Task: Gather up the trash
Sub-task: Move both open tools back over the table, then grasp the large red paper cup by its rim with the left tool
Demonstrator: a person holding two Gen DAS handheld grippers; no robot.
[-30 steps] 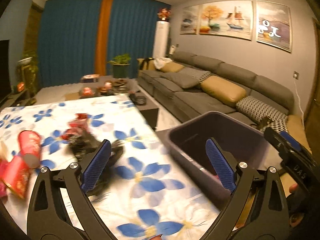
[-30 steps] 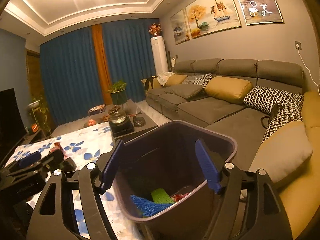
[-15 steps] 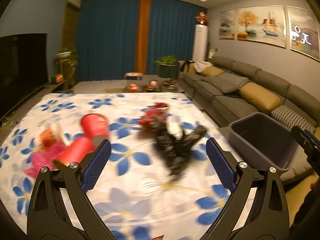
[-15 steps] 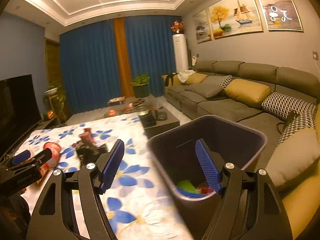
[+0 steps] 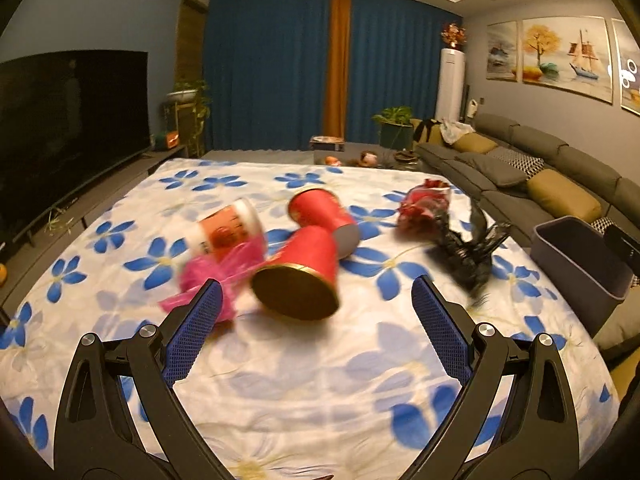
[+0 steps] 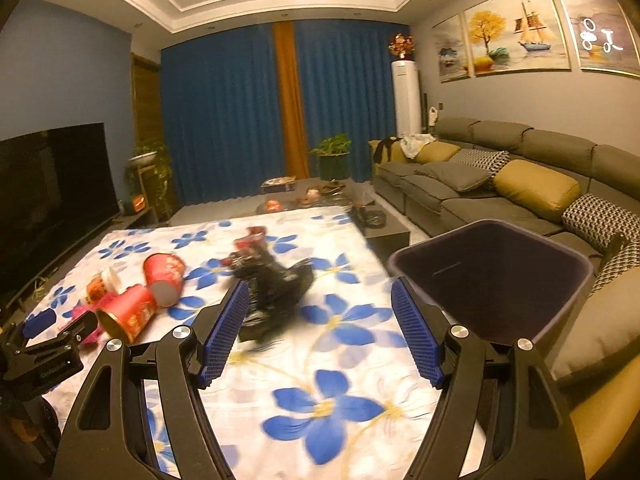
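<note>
1. The left gripper (image 5: 316, 328) is spread wide and holds nothing; it hangs over the flowered tablecloth (image 5: 320, 380).
2. Just ahead of its fingers lies a red paper cup (image 5: 304, 276) on its side, mouth toward the camera, touching a second red cup (image 5: 324, 216) behind it.
3. Left of these sit a crumpled pink wrapper (image 5: 220, 276) and a tipped orange-and-white cup (image 5: 228, 232).
4. To the right lie a red wrapper (image 5: 424, 208) and a black plastic bag (image 5: 468, 248), near the table's right edge.
5. The right gripper (image 6: 320, 328) is also spread wide and empty, with the black bag (image 6: 276, 284) just beyond its left finger.
6. The dark trash bin (image 6: 492, 280) stands beside the table's right edge, in front of the grey sofa (image 6: 500, 184).
</note>
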